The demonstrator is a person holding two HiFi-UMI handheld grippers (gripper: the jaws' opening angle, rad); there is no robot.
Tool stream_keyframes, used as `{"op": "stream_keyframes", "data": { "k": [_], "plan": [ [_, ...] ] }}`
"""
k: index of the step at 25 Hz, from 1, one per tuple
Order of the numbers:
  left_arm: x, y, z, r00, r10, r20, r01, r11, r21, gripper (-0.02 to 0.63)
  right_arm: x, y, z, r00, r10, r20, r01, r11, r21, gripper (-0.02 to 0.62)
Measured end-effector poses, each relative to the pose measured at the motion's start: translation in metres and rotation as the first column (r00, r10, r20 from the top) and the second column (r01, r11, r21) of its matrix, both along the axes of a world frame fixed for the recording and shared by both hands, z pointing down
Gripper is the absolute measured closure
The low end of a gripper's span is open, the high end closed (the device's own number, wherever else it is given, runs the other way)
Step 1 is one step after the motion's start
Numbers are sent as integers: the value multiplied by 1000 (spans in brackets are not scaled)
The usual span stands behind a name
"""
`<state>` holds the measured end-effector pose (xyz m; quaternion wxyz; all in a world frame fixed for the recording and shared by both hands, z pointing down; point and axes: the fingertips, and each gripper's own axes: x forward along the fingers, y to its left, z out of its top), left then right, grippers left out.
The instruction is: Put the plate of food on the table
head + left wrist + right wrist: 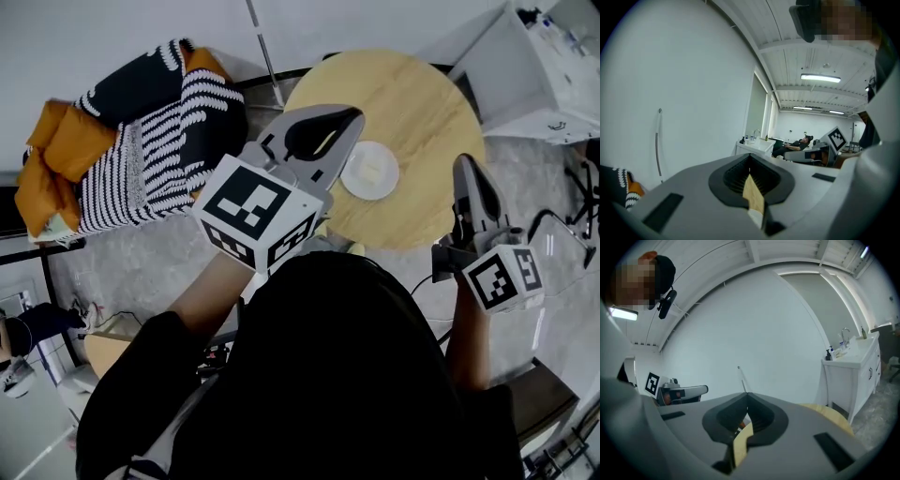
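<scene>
Plate: the white plate [369,171] is set down on the round wooden table [412,103], near the table's middle and slightly toward the person's edge; it is touched by neither gripper.
Food: a pale piece [372,172] is carried at the plate's centre.
Left gripper [349,114]: it is held above the table's near-left part, just beside the plate; its jaws are drawn together and nothing is gripped.
Right gripper [462,161]: it is held at the table's right rim; its jaws are closed tight and nothing is gripped.
Striped blanket [159,141]: it is laid over orange cushions [70,141], off the table's left side.
White cabinet [534,75]: it is placed past the table's far right.
</scene>
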<state>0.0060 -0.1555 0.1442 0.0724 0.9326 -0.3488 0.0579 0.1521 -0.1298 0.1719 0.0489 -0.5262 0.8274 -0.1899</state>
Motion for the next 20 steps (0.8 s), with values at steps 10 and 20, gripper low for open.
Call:
{"op": "stream_keyframes", "data": {
  "k": [10,20],
  "plan": [
    [-2,-7,-6,1000,-5,-9,5,1000,26,598,-7,-2,5,999,-15,-34,14,1000,-17,588],
    [11,-16,-13,1000,22,-17,-22,999,35,599,-1,-8,-1,999,-10,-43,10,1000,-7,588]
  ]
}}
